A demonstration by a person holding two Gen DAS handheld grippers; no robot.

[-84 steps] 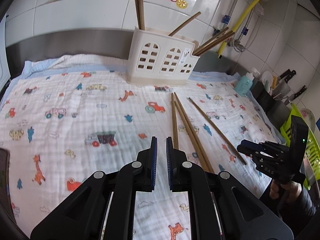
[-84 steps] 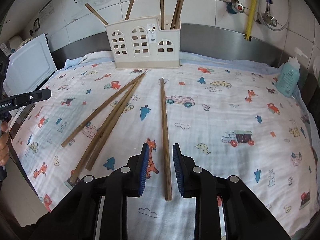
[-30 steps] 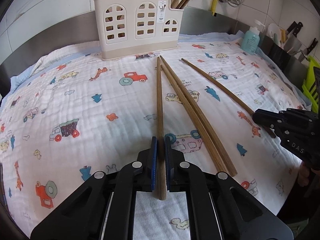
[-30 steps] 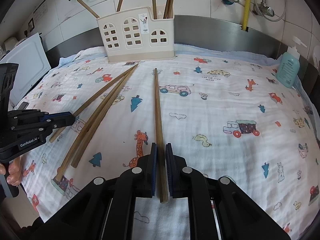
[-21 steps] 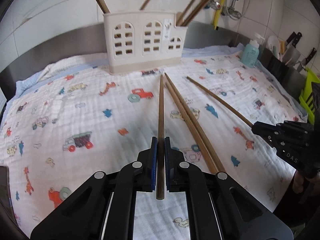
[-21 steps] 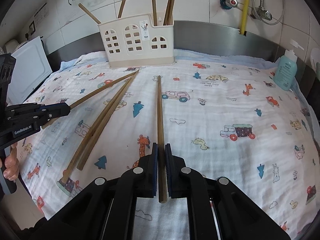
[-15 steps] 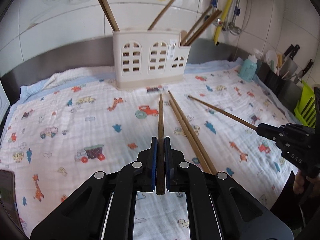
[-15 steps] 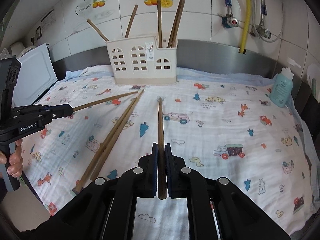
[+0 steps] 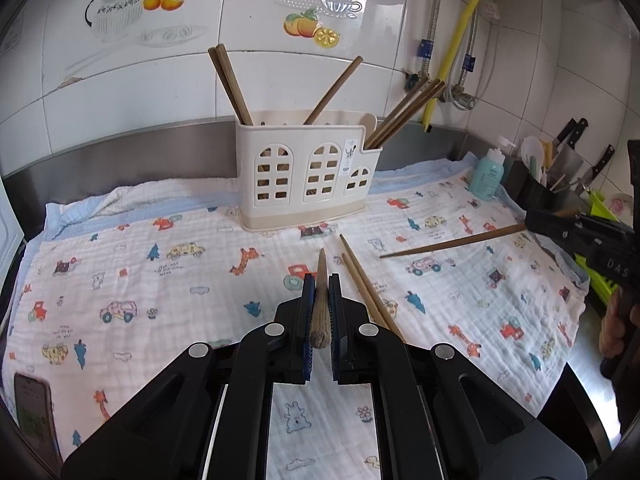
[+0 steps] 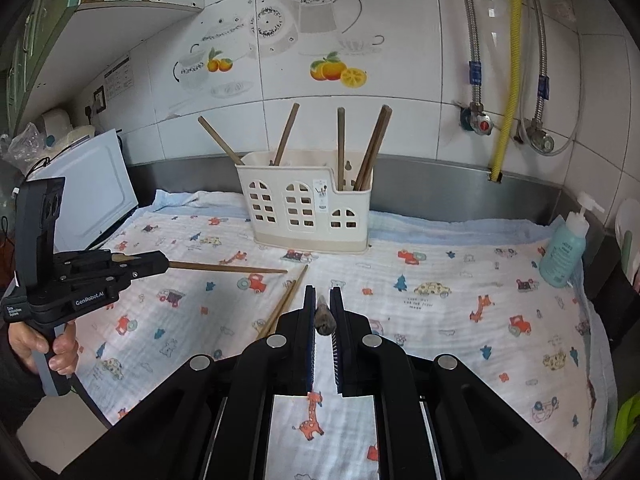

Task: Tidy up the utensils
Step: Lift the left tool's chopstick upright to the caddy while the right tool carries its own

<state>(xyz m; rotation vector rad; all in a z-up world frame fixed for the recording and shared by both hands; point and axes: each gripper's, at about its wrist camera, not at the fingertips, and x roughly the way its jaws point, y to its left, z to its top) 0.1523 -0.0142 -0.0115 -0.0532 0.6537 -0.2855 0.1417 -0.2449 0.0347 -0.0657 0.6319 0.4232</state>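
Observation:
My left gripper (image 9: 319, 280) is shut on a brown chopstick (image 9: 320, 312), held above the cartoon-print cloth (image 9: 160, 280) and pointing toward the cream utensil holder (image 9: 304, 176). My right gripper (image 10: 322, 292) is shut on a second chopstick (image 10: 323, 318), also lifted and seen end-on. Each wrist view shows the other gripper: the right gripper (image 9: 532, 220) with its chopstick (image 9: 452, 242), the left gripper (image 10: 160, 266) with its chopstick (image 10: 228, 268). Two more chopsticks (image 9: 362, 280) lie side by side on the cloth. Several chopsticks stand in the holder (image 10: 304, 204).
A teal soap bottle (image 10: 564, 248) stands at the cloth's right edge, with a knife block (image 9: 560, 184) and a green rack (image 9: 600, 280) beyond it. A phone (image 9: 34, 412) lies at the near left corner. A white appliance (image 10: 92, 192) sits left; pipes run down the tiled wall.
Both grippers have closed on a chopstick each and raised them off the cloth. The chopsticks now hang in the air, tilted toward the holder. Two chopsticks stay on the cloth.

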